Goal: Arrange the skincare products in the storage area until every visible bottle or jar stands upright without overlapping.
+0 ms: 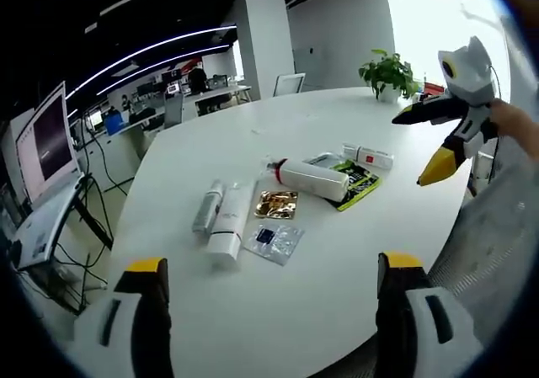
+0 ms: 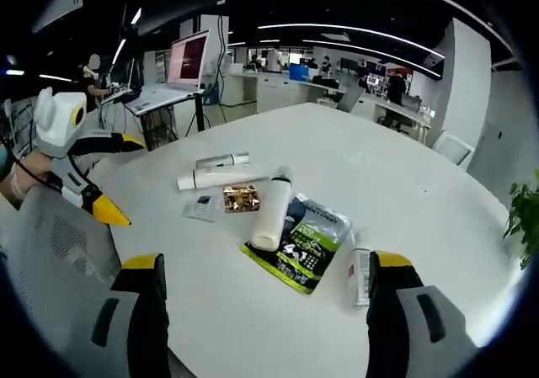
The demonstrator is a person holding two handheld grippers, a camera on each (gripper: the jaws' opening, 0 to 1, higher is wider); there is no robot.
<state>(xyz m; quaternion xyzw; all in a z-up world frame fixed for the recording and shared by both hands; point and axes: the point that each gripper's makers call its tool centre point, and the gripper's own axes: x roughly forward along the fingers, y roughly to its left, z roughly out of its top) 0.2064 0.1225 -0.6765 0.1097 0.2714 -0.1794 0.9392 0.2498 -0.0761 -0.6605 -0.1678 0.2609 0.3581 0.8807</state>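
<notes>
Nothing stands upright yet. On the white table [image 1: 210, 327], the big bottle [image 1: 310, 178] lies across a green packet [image 1: 358, 184], with the white tube [image 1: 229, 222], slim tube [image 1: 207, 206] and small tube [image 1: 368, 156] flat nearby. Left gripper [image 1: 268, 279] and right gripper [image 2: 263, 275] are wide open, empty.

— How many things lie on the desk [image 1: 337, 252]?

— Seven, as I count. One white bottle [image 1: 312, 178] with a dark cap, lying flat. Two white tubes: a larger one [image 1: 230, 220] and a slimmer one [image 1: 207, 206] beside it. One small white tube with a red mark [image 1: 368, 156].

— And packets?

— Three. One green and black pouch [image 1: 358, 182], one gold foil sachet [image 1: 276, 204], one clear sachet with a dark square [image 1: 273, 242].

— Anything else?

— One potted plant [image 1: 387, 75] at the desk's far edge. Two grippers, each with two yellow-tipped jaws.
</notes>
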